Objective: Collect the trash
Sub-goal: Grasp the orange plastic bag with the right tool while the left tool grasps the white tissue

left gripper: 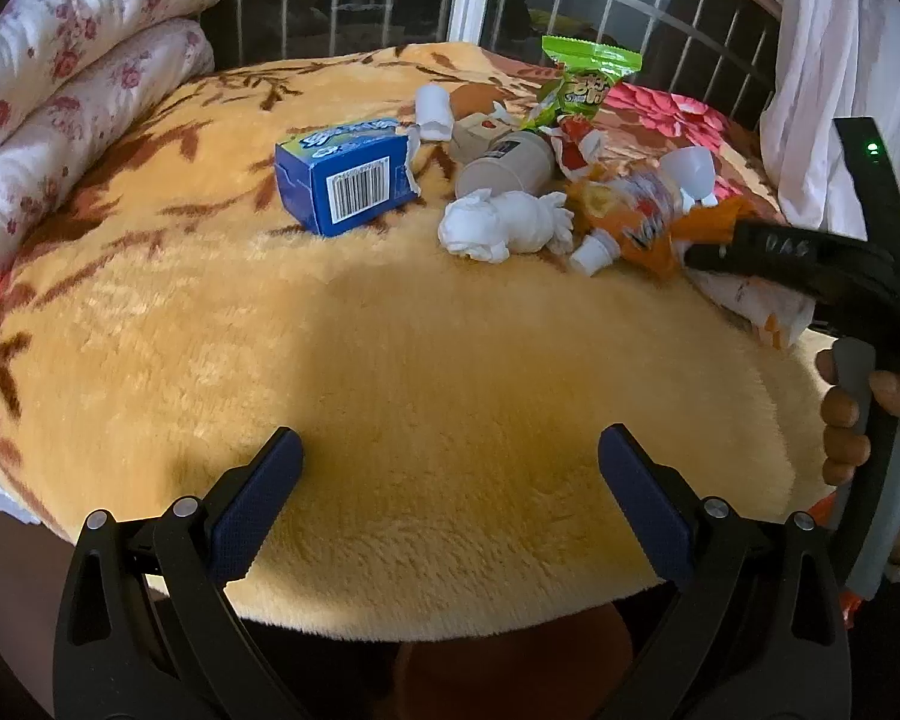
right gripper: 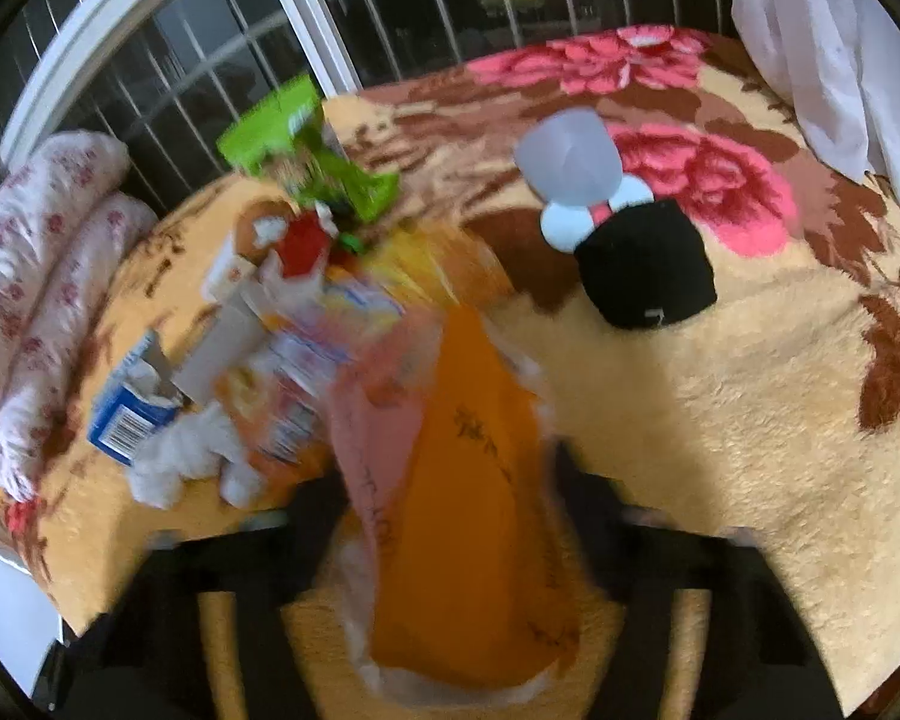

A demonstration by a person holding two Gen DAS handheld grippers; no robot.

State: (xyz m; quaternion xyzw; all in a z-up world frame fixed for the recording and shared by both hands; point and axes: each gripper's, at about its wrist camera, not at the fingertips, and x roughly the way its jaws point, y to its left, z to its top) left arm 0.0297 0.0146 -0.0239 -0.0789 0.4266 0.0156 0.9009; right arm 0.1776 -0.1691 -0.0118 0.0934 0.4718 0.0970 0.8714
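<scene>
On the fleecy yellow blanket (left gripper: 390,348) lies a heap of trash: a torn-open blue carton (left gripper: 345,177) on its side, nothing visible inside it, a tipped paper cup (left gripper: 504,168), a crumpled white tissue (left gripper: 504,228) and a green snack packet (left gripper: 588,78). The left gripper (left gripper: 450,498) hovers with fingers spread wide, touching nothing. The right gripper (right gripper: 444,480) (badly blurred) pinches an orange plastic bag (right gripper: 468,540) beside the heap.

1. One blue carton (left gripper: 345,177) is counted.
2. One paper cup (left gripper: 504,167) is counted.
3. One crumpled tissue (left gripper: 504,228) is seen.
4. One green wrapper (left gripper: 588,78) is noted.
5. One black cap (right gripper: 648,267) is noted.
</scene>
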